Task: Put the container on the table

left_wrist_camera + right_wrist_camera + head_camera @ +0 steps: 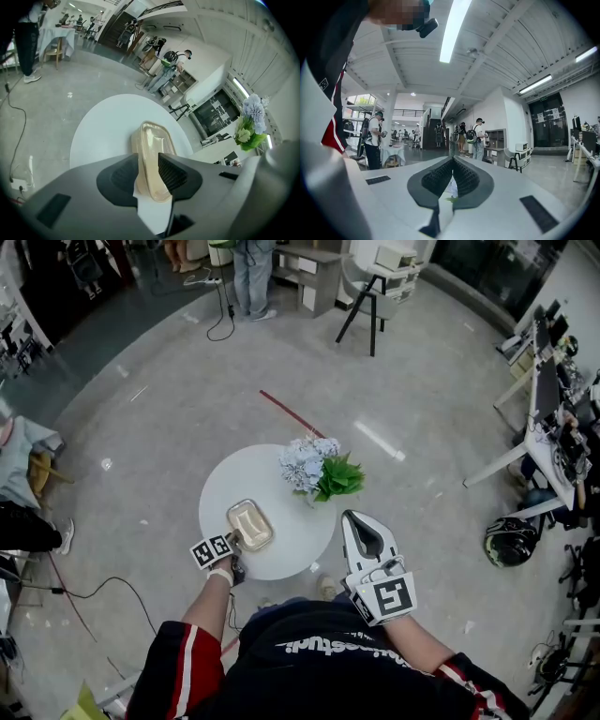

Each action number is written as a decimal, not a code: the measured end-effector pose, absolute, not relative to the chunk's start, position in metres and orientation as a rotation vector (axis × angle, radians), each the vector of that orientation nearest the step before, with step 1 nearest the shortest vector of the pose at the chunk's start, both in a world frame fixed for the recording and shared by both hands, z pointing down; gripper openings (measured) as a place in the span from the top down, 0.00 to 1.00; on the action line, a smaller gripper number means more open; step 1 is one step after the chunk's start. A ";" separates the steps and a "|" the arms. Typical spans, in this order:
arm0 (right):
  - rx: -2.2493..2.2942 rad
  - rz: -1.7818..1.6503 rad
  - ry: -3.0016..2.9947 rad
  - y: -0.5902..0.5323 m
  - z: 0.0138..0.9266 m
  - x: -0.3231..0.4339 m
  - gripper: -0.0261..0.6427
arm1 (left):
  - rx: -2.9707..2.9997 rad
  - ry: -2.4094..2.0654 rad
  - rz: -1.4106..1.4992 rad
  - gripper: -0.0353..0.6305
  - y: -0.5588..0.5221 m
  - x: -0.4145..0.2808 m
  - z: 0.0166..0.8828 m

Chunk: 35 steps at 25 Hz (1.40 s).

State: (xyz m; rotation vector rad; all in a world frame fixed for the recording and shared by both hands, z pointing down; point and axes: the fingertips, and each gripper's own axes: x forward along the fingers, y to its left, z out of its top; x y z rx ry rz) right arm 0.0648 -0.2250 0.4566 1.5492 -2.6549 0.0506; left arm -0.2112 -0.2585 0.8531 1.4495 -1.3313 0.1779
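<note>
Black top [309, 667], red-and-white sleeve stripes [187, 652], perhaps white lettering; white left gripper [239, 542], right gripper [356, 519], black ribbed pads [171, 171].

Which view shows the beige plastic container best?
The left gripper view: the beige lidded plastic container fills the middle, close up. The head view shows it small; the right gripper view, not at all.

A small round white desk [234, 479] stands on the glossy grey floor [169, 399]. A shallow beige container [249, 525] with a clear lid lies flat on it, close to the rim on the person's side and toward the left. A bunch of pale blue flowers [317, 468] with green leaves stands at the far right rim, well apart from the container.
</note>
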 end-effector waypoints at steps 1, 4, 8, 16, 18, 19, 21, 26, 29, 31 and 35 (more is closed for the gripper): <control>1.548 0.052 -2.656 -0.224 0.456 0.065 0.96 | 1.453 -1.334 0.177 0.76 -0.258 -0.212 0.852; 1.547 0.045 -2.665 -0.221 0.452 0.064 0.96 | 1.464 -1.345 0.172 0.74 -0.258 -0.214 0.847; 1.540 0.040 -2.671 -0.217 0.448 0.064 0.96 | 1.465 -1.356 0.146 0.74 -0.258 -0.217 0.839; 1.546 0.041 -2.706 -0.211 0.445 0.064 0.96 | 1.504 -1.385 0.114 0.74 -0.254 -0.217 0.825; 1.546 0.034 -2.731 -0.210 0.441 0.060 0.96 | 1.526 -1.391 0.110 0.74 -0.254 -0.217 0.819; 1.534 0.035 -2.730 -0.208 0.443 0.059 0.96 | 1.537 -1.395 0.107 0.74 -0.254 -0.217 0.815; 1.510 0.041 -2.728 -0.206 0.446 0.056 0.96 | 1.562 -1.405 0.102 0.74 -0.255 -0.217 0.806; 1.482 0.032 -2.764 -0.202 0.441 0.050 0.96 | 1.656 -1.434 0.093 0.74 -0.256 -0.213 0.776; 1.469 0.028 -2.783 -0.200 0.439 0.047 0.96 | 1.711 -1.440 0.081 0.74 -0.256 -0.208 0.757; 1.457 0.030 -2.796 -0.198 0.439 0.045 0.96 | 1.741 -1.437 0.071 0.74 -0.253 -0.204 0.747; 1.437 0.038 -2.818 -0.194 0.437 0.040 0.96 | 1.823 -1.431 0.055 0.74 -0.249 -0.196 0.723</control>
